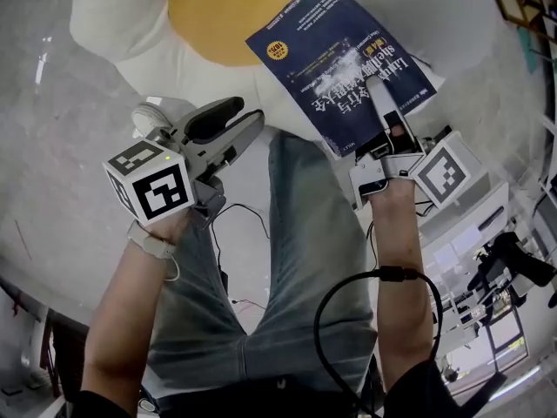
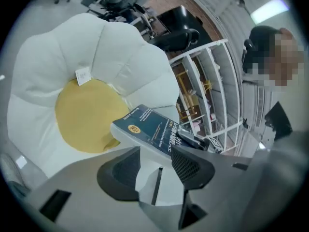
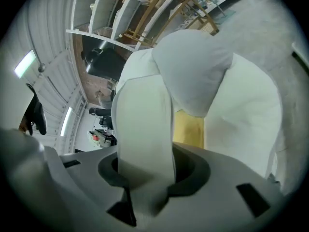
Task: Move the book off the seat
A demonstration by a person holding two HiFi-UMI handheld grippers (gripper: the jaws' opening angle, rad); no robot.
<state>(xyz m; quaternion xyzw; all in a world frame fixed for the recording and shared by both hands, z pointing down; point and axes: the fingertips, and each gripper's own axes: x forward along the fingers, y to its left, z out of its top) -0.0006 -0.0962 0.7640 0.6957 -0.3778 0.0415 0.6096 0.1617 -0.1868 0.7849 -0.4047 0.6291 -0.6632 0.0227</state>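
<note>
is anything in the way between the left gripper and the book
Nothing visible: the left gripper is open and empty beside the book, only air between them. The right gripper is already shut on the book's edge.

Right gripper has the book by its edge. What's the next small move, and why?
Probably swing the book sideways toward the floor, grip unchanged. The right gripper is clamped on its edge, but the book hangs over the white-and-yellow cushion, not yet clear of it. The left gripper is open and empty.
</note>
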